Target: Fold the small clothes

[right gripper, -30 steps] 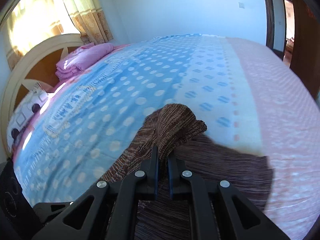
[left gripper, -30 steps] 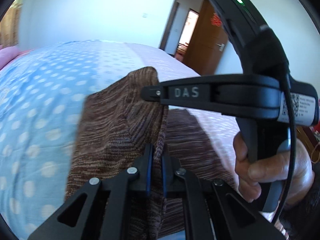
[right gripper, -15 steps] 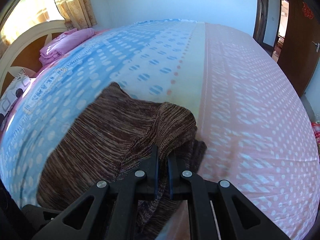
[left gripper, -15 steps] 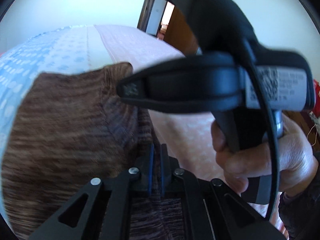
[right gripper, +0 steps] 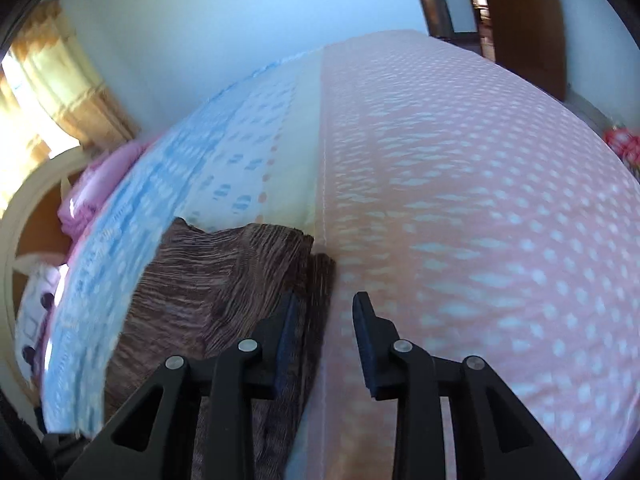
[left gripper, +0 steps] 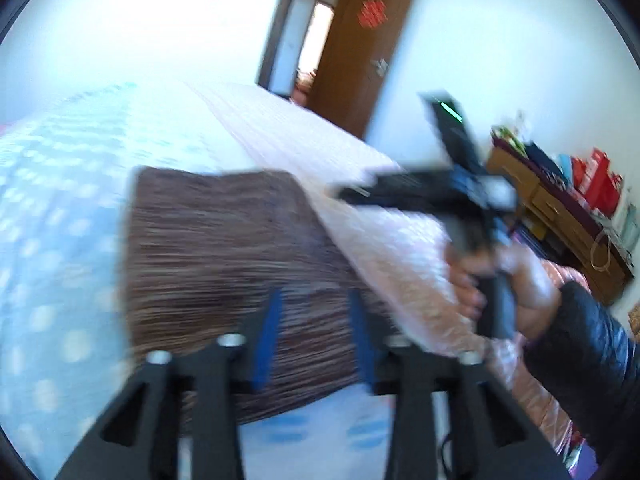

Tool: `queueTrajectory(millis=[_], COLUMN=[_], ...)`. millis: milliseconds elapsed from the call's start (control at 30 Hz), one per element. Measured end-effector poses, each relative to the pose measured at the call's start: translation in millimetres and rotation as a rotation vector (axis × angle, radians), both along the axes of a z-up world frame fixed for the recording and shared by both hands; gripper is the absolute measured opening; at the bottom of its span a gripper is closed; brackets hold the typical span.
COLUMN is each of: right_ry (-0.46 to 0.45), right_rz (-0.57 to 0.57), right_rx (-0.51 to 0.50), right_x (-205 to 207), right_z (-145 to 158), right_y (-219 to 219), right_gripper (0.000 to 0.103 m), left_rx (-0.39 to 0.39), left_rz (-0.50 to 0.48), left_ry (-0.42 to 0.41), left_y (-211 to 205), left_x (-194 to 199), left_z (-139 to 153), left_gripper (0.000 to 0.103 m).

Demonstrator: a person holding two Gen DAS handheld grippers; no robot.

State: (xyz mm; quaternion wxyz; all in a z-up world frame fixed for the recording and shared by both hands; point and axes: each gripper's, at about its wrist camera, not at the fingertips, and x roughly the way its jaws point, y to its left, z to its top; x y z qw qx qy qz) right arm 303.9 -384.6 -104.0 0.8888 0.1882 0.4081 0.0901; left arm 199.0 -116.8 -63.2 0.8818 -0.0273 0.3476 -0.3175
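Left wrist view puts the left hand-held gripper (left gripper: 314,332) nearest, its jaws opening, the blue pads apart above the brown knit garment (left gripper: 224,264) and no longer pinching it. A second ago both tools were clamped shut on a raised fold of that cloth; now the cloth lies flat on the bed (left gripper: 60,240), squared off with a straight far edge, so the fold has been laid down and let go. Blur makes it hard to say whether the pads brush the knit or hang just clear of it.

Right wrist view shows the right hand-held gripper (right gripper: 324,336) with its jaws opening too. The left pad sits at the garment's right edge (right gripper: 224,292), where two layers show stacked one on the other; the right pad is over bare pink bedspread (right gripper: 460,200). Nothing is pressed between them.

Further off in the left view, the person's right hand (left gripper: 516,280) carries its tool out over the pink side of the bed, clear of the cloth. Beyond are the open door (left gripper: 360,52) and a cluttered wooden cabinet (left gripper: 560,216).

My reading is that one fold is finished: the garment rests in a neat rectangle across the blue and pink halves of the bedspread. Whether another fold is needed depends on how small it should end up.
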Motion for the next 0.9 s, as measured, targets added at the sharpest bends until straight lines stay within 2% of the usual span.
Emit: queueTrajectory(millis=[67, 233, 300, 333, 367, 567, 600, 633, 667, 733, 833, 900], right_ry=[-0.011, -0.009, -0.009, -0.005, 0.0, 0.063, 0.048, 0.046, 0.065, 0.069, -0.001, -0.017], right_rz=[0.003, 0.014, 0.026, 0.039, 0.058, 0.132, 0.13, 0.128, 0.132, 0.126, 0.135, 0.139], right_rx=[0.024, 0.144, 0.168, 0.168, 0.162, 0.084, 0.04, 0.015, 0.006, 0.009, -0.097, -0.122], right_x=[-26, -100, -116, -120, -123, -120, -120, -118, -115, -112, -120, -124], right_z=[2, -3, -6, -10, -12, -34, -33, -33, -33, -27, -1, 12], right_y=[1, 17, 30, 40, 48, 90, 96, 98, 97, 91, 83, 75], right_gripper=[0.03, 0.031, 0.038, 0.046, 0.05, 0.051, 0.048, 0.022, 0.009, 0.008, 0.008, 0.007], left_rx=[-0.008, 0.001, 0.011, 0.013, 0.012, 0.031, 0.03, 0.025, 0.02, 0.014, 0.028, 0.059], left_rz=[0.07, 0.24, 0.277, 0.284, 0.288, 0.309, 0.312, 0.315, 0.316, 0.31, 0.293, 0.282], left_ry=[-0.018, 0.07, 0.091, 0.1, 0.112, 0.103, 0.108, 0.116, 0.121, 0.123, 0.091, 0.066], left_y=[23, 58, 66, 67, 67, 81, 83, 84, 84, 83, 77, 69], left_x=[7, 29, 34, 31, 30, 18, 18, 21, 22, 20, 25, 31], left_z=[-1, -17, -24, -30, -31, -33, -34, -34, -33, -29, -20, -16], left_gripper=[0.049, 0.049, 0.049, 0.049, 0.049, 0.049, 0.049, 0.049, 0.049, 0.049, 0.049, 0.049])
